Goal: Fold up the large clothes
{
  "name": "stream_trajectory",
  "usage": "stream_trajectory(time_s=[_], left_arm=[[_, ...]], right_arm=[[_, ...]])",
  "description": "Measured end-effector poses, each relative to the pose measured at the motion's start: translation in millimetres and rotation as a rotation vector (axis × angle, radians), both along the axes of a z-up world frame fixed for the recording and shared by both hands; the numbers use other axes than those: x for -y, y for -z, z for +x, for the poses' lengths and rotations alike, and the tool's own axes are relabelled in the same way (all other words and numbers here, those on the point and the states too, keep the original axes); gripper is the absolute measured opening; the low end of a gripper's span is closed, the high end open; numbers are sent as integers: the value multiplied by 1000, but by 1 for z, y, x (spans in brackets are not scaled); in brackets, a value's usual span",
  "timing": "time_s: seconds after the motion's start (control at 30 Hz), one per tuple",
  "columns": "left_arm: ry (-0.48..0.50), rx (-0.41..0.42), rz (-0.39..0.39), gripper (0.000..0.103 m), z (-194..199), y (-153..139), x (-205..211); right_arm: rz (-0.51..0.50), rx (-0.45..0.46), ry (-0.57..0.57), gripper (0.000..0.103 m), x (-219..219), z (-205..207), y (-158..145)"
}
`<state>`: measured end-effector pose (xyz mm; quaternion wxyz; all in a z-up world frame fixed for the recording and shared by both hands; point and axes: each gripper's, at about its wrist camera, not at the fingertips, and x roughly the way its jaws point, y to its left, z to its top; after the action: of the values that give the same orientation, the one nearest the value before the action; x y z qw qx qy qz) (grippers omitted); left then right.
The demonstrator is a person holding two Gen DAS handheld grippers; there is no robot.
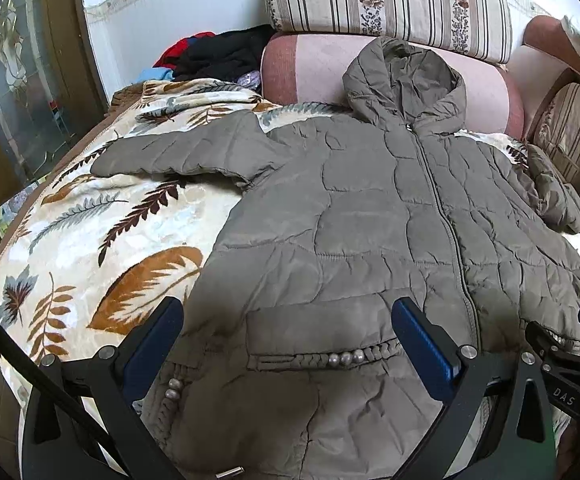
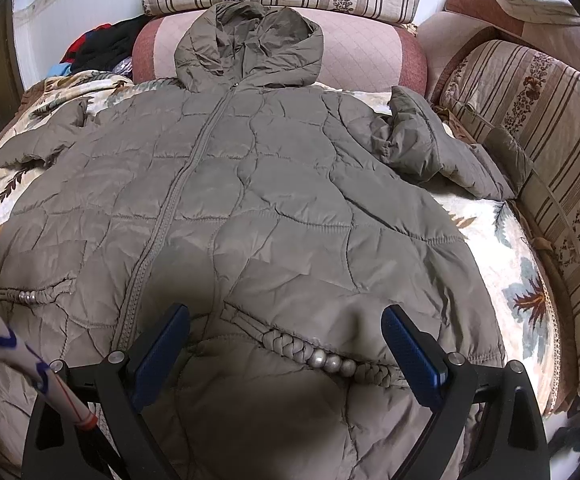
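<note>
A grey-green quilted jacket lies front-up and zipped on a leaf-patterned blanket that covers the sofa seat. Its hood leans up against a pink bolster at the back, under a striped cushion. The hem is at the near edge, closest to both cameras.

One sleeve stretches out flat across the blanket toward the glass door. The other sleeve is bunched and folded over itself by the striped arm cushion, its cuff lying against that cushion.

The left hand-held gripper hovers over the lower front of the jacket with its blue pads spread wide, nothing between them; a braided pocket trim with three beads shows in the gap below. The right hand-held gripper is likewise spread open above the other pocket, whose beaded braid runs between its fingers. Whether either one touches the fabric I cannot tell. The right gripper's black body also edges into the left wrist view at the lower right.

A heap of dark and red clothes sits at the far end of the sofa, well apart from the jacket. A white tube with blue marks crosses the lower left corner of the right wrist view.
</note>
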<state>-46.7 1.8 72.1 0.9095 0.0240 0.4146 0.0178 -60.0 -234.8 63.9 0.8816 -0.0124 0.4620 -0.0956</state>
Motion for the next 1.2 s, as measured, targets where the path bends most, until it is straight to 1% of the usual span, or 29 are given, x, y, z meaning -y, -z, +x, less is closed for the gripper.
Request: stream_trajectory(time_s=[0.43,1.2], left_arm=[[5,-41,3,103,4,10,1],[9,-58,8,103,6,16,4]], right_arm=[[-26,-16,10,99,1,1,5],[-36,-36,19,99,5,4,11]])
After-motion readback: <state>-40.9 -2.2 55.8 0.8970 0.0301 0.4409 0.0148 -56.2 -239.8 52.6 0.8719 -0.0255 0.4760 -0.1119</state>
